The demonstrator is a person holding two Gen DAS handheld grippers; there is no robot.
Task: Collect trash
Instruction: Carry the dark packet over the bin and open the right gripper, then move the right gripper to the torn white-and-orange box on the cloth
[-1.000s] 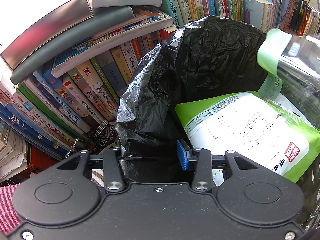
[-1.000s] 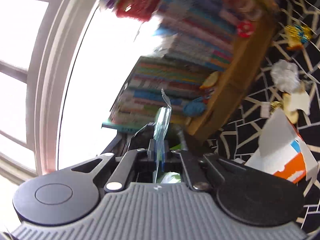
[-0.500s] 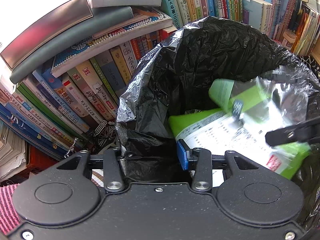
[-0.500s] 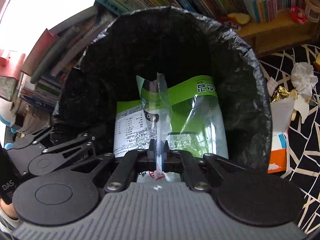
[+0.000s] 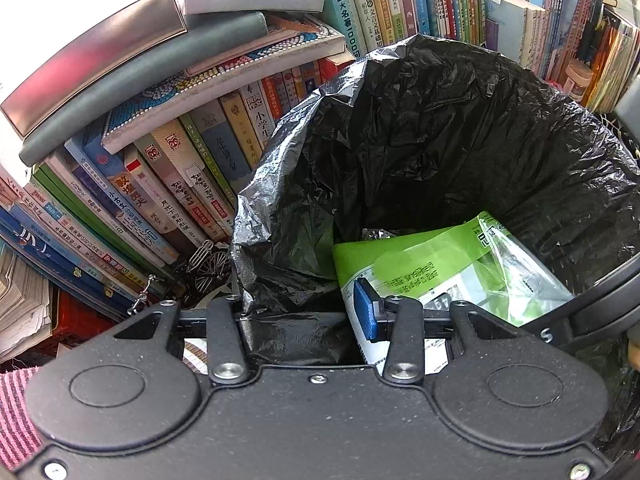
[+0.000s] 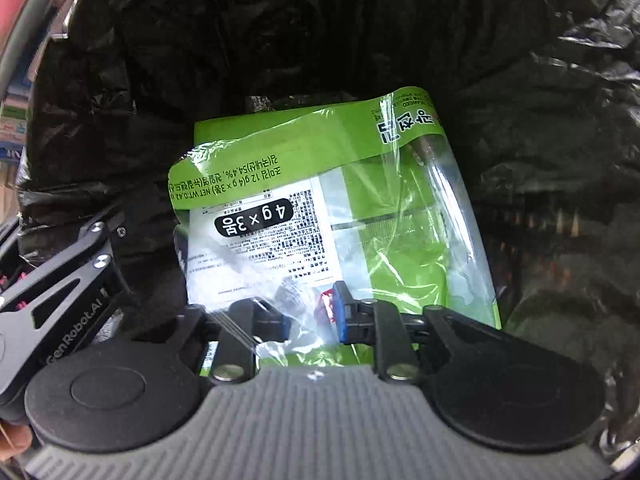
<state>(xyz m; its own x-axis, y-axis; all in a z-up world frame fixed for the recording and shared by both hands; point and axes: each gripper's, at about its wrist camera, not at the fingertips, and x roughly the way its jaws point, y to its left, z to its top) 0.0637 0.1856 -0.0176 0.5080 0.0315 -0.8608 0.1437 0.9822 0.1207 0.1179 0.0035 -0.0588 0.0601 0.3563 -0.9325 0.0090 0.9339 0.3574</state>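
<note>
The biggest thing I see is the rows of upright and stacked paperback books (image 5: 192, 168) on the shelving, filling the left and top of my left wrist view. In front of them stands the crinkled black plastic trash bag (image 5: 440, 140), its mouth wide open; from my right wrist view its dark walls (image 6: 540, 160) surround nearly everything.

Inside the bag lies the flat green and white printed snack packet (image 5: 408, 256), leaning against the near side. On top of it rests the clear plastic wrapper with a green printed band (image 6: 400, 208), its see-through part covering the packet's label; in the left view the same wrapper (image 5: 516, 272) lies at the packet's right end.

My left gripper (image 5: 304, 312) is clamped on the near rim of the trash bag: a fold of black film sits pinched by its left finger while the blue-padded right finger (image 5: 366, 308) stands inside the bag beside the packet. It shows at the left edge of the right view as well (image 6: 76, 280).

My right gripper (image 6: 310, 318) is inside the bag, pointing down, and its jaws are opening. A clear corner of the wrapper lies between the blue pads (image 6: 342, 312), and I see no pressure on it.

Beside the bag, low by the books, is a small wire model bicycle (image 5: 208, 264).
</note>
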